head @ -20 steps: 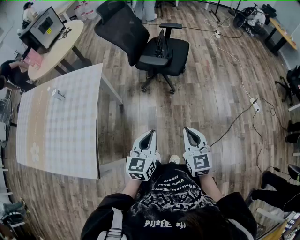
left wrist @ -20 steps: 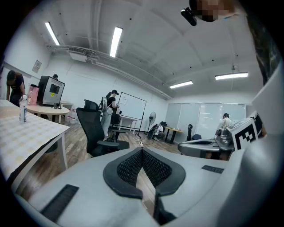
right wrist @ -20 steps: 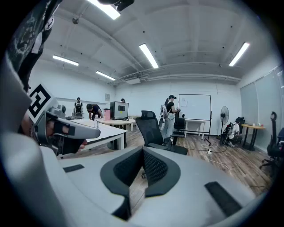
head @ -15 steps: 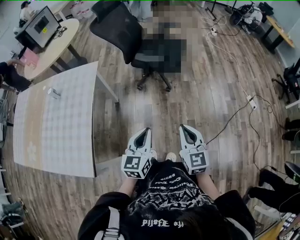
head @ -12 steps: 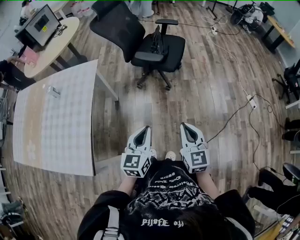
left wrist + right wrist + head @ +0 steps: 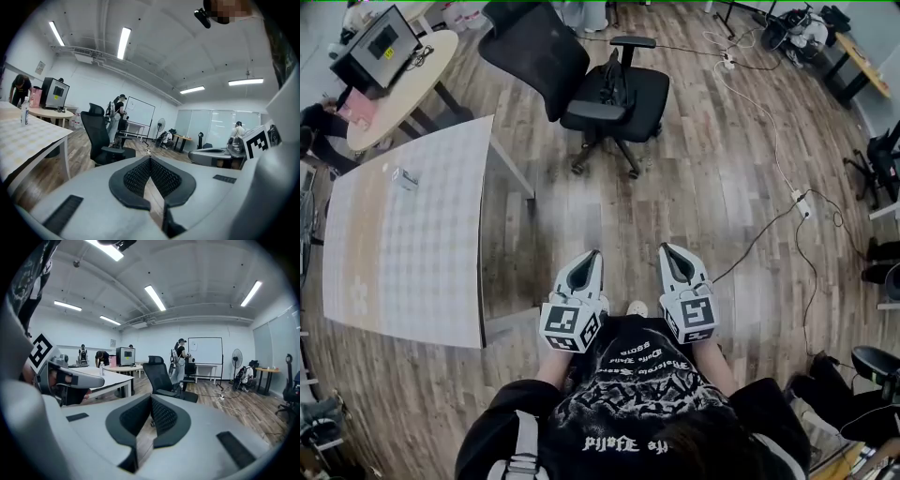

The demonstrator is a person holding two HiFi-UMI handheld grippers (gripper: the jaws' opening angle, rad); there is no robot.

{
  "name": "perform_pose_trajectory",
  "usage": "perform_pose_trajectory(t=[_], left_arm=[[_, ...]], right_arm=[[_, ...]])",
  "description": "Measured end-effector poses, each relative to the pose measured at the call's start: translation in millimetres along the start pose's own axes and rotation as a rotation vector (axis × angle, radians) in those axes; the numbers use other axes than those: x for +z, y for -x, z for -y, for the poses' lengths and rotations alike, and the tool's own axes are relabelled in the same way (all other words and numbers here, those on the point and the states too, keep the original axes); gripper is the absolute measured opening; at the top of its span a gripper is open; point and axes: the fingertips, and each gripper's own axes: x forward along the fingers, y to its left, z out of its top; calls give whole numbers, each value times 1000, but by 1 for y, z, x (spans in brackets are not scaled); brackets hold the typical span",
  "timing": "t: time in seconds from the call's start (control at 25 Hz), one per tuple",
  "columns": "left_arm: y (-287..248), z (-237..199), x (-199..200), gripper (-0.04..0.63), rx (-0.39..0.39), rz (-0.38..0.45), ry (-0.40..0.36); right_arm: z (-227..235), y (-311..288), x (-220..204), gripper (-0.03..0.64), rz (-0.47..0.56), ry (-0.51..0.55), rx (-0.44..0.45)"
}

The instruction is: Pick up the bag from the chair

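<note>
**Hard to make out.** The bag (image 6: pixel 617 86) is a dark, narrow shape on the dark seat of the chair (image 6: pixel 581 70), between the armrests. Its outline merges with the seat, so its form cannot be read. In the left gripper view the chair (image 6: pixel 99 139) is small and side-on, and no bag can be told apart on it. The same holds for the chair (image 6: pixel 163 377) in the right gripper view. The person's torso hides both hands in the head view.

**Bag and jaws.**
- Left gripper (image 6: pixel 592 256): well short of the chair, on the person's side of it, pointing toward it. In its own view the left gripper (image 6: pixel 150 160) has its jaws closed tip to tip, with nothing between them.
- Right gripper (image 6: pixel 667 250): beside the left, equally far from the chair. In its own view the right gripper (image 6: pixel 151 399) also has its jaws closed and empty.
- The bag lies well apart from both, with bare floor (image 6: pixel 694 197) between.
- The table (image 6: pixel 403 234) stands left of the chair.

**Change from the earlier frame.** Both grippers keep the same side-by-side pose, jaws closed as before. The chair and table have shifted slightly up and left in the head view.
</note>
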Motion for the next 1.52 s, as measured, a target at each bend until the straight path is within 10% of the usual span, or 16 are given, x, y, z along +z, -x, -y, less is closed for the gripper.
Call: perform_pose_trajectory(t=[0.16, 0.48, 0.76, 1.52], left_arm=[[4, 0, 0, 7, 16, 22, 11], [-3, 9, 5, 283, -6, 21, 7], [-9, 11, 23, 367, 67, 81, -30], [-79, 45, 1, 367, -55, 14, -6]], right_arm=[[-1, 3, -3, 92, -6, -13, 31], [11, 4, 2, 313, 32, -39, 23], [34, 13, 6, 321, 61, -56, -8], [83, -4, -21, 321, 29, -98, 26]])
